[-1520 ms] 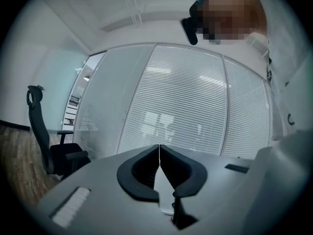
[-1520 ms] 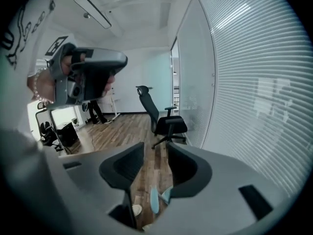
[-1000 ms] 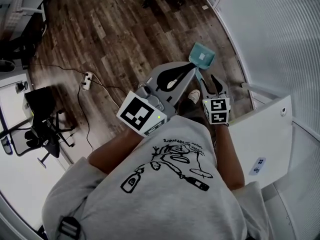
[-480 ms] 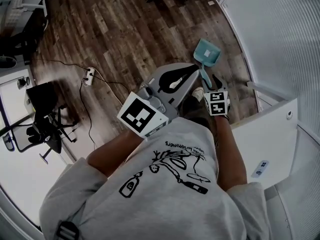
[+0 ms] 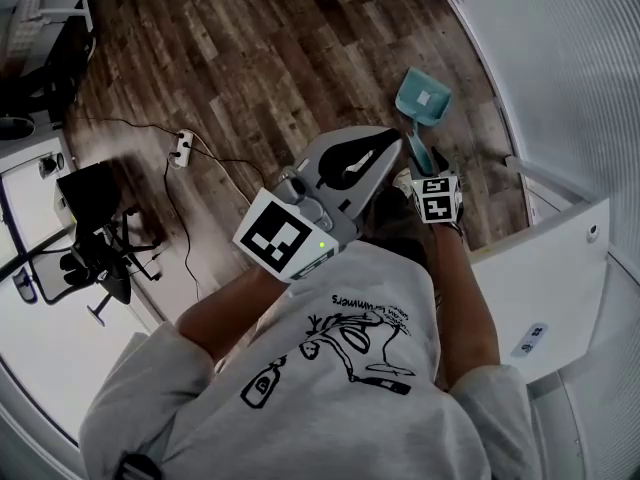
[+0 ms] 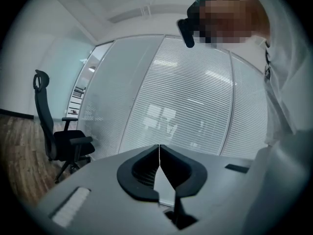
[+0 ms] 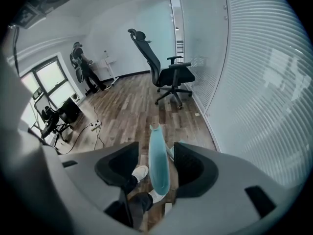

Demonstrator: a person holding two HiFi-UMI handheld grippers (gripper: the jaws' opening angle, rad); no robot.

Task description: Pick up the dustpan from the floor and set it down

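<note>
The dustpan [image 5: 422,103] lies on the floor [image 5: 250,58] by the glass wall [image 5: 560,78]. The right gripper [image 7: 156,155] has just been opening its jaws, and the handle [image 7: 159,173] sits loose between them. The left gripper [image 6: 159,163] is closed and empty. I think it is letting go. Next it should lift away gently.

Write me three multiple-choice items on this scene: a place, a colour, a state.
1. The handle of the dustpan stands: A) between the jaws of the right gripper; B) under the office chair; C) on the power strip.
2. The dustpan is: A) red; B) black; C) teal.
3. The jaws of the left gripper are: A) wide apart; B) together; C) on a cable.
1 A: the handle shows between those jaws, which have just been opening and do not press it. 2 C: teal in both views. 3 B: the tips meet.
</note>
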